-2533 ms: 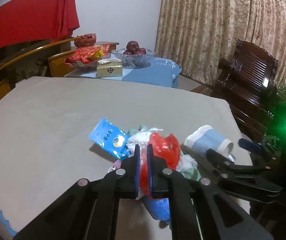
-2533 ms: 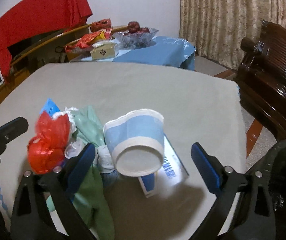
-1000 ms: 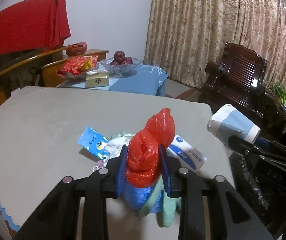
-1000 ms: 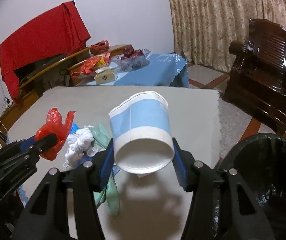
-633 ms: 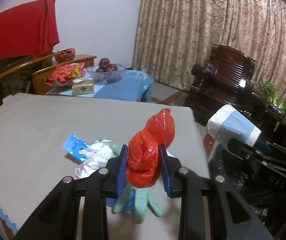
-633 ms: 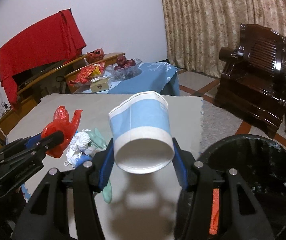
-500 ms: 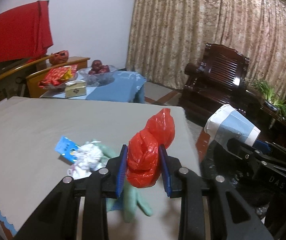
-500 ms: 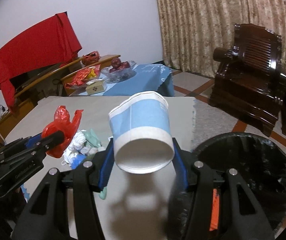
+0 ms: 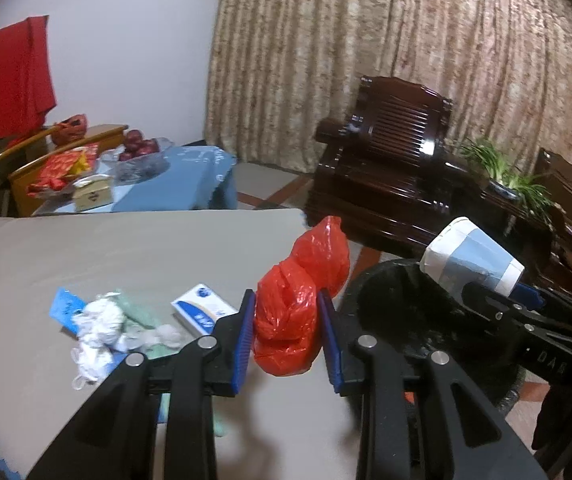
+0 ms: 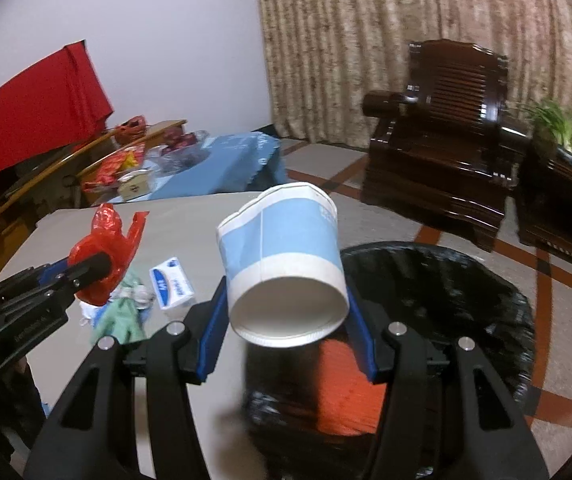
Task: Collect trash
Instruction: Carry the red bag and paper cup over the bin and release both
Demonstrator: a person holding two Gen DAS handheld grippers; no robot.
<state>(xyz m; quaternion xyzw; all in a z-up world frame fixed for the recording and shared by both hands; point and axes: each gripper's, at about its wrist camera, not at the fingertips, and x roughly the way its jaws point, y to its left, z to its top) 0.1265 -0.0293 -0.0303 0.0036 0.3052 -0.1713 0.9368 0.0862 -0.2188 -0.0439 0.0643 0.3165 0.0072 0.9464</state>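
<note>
Moved: both loads carried off desk (image 9: pixel 134 248) toward black-lined trash bin (image 10: pixel 466 292) | left hand-held gripper (image 9: pixel 289 334) pinching red plastic bag (image 9: pixel 298 304) at desk edge | right hand-held gripper (image 10: pixel 286 326) clamping blue-and-white paper cup (image 10: pixel 282 260) above bin rim

Red plastic bag (image 9: pixel 298 304), blue-and-white paper cup (image 10: pixel 284 264), black-lined trash bin (image 10: pixel 446 304), grey table (image 9: pixel 126 248), patterned beige curtain (image 9: pixel 406 48)

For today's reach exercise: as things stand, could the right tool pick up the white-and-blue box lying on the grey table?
Probably not yet: the right tool is already clamped on the blue-and-white paper cup, so the white-and-blue box stays out of its grasp until it lets go.
</note>
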